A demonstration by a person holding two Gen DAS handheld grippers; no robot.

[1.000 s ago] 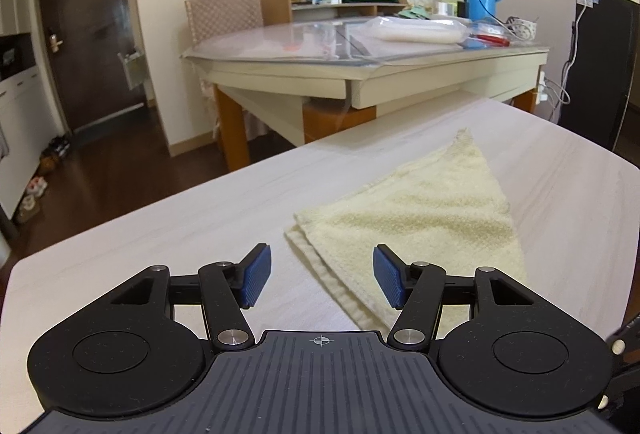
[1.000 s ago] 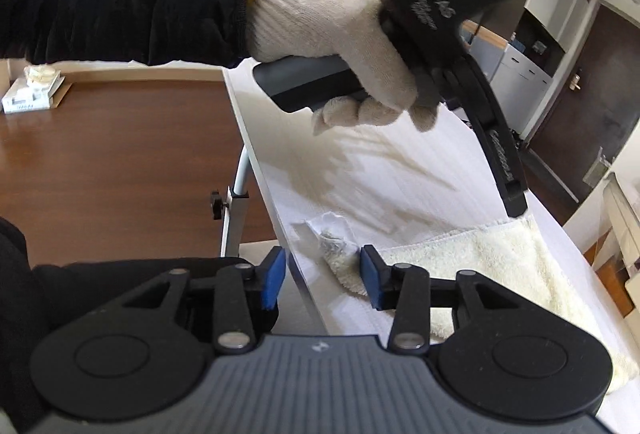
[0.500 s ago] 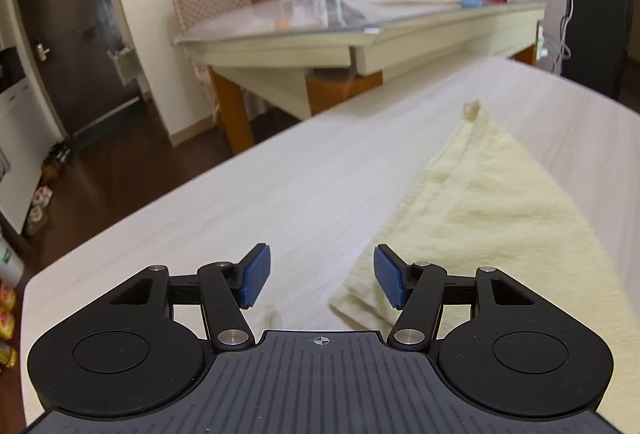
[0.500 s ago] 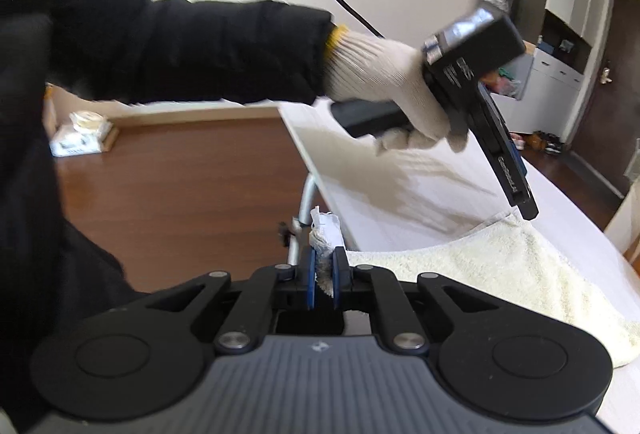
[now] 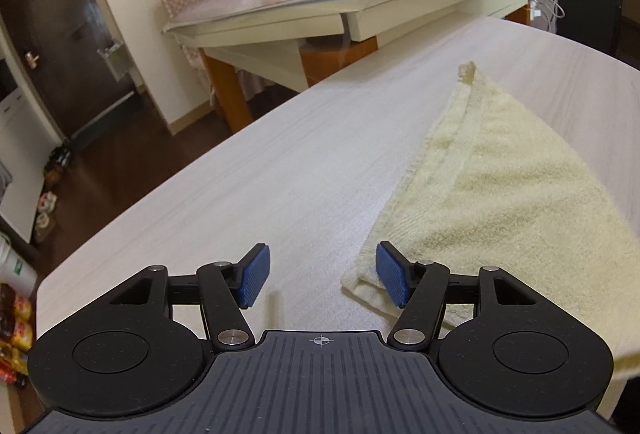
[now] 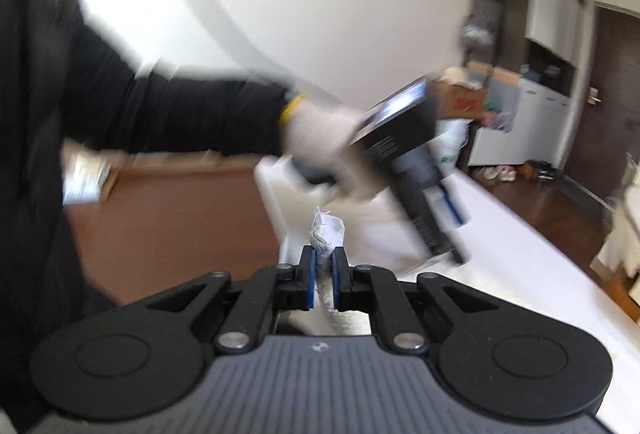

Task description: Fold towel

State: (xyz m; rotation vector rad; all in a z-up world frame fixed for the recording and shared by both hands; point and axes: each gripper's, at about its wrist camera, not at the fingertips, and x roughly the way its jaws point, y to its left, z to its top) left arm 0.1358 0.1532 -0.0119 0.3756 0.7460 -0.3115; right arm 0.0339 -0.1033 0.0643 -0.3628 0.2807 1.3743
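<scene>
A pale yellow towel (image 5: 500, 201) lies folded on the light wood table (image 5: 300, 161) in the left wrist view, reaching from near the right finger to a far corner. My left gripper (image 5: 322, 276) is open just above the table, with its right pad at the towel's near corner and nothing between the pads. In the blurred right wrist view my right gripper (image 6: 323, 280) is shut on a towel corner (image 6: 326, 234) with its white label and holds it lifted. The gloved hand holding the left gripper (image 6: 412, 169) shows beyond it.
A second table (image 5: 360, 5) with a plastic cover, bags, a blue thermos and a toaster oven stands beyond the work table. A chair and a dark door are at the left. The table's left edge drops to a dark wood floor (image 6: 180, 218).
My right gripper closed on the towel corner and lifted it. My left gripper stayed open and slid left, so the towel now lies to its right.
</scene>
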